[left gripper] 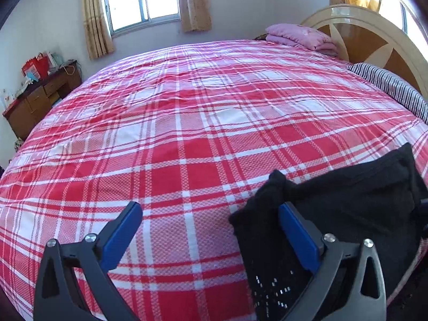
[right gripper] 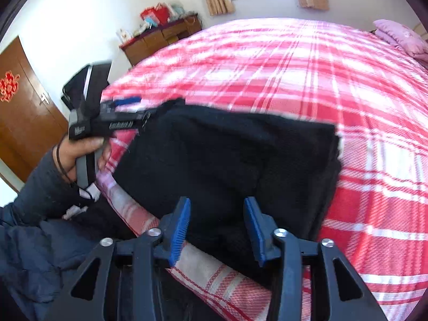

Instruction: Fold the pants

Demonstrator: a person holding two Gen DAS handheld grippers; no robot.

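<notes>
Lying folded near the front edge of the bed [left gripper: 187, 123], the black pants [right gripper: 227, 165] form a thick dark slab on the red and white checked cover.

Seen from the left wrist camera, the left tool [left gripper: 211, 231] has its two blue-padded fingers spread wide with bare checked cover between them. Its right finger [left gripper: 297, 235] touches or sits just over a bunched corner of the pants [left gripper: 347, 214] (which of the two I cannot tell), and most of the cloth lies further out to the right of that finger. Nothing is pinched between the fingers.

From the right wrist camera, the right tool [right gripper: 217, 228] is also parted, less widely, with the near edge of the pants directly ahead of and between its fingertips; the blue pads do not press on the cloth. To the far left of this tool, across the pants, the left tool [right gripper: 125, 112] shows again, blurred, in the person's left hand [right gripper: 77, 155], at the far left corner of the fabric.

Beyond both tools, a folded pink blanket [left gripper: 302, 36] rests at the head of the bed beside the headboard [left gripper: 374, 42], a striped pillow [left gripper: 393, 85] lies to the right, and a cluttered wooden desk [left gripper: 40, 93] stands by the wall under the curtained window [left gripper: 141, 0].
</notes>
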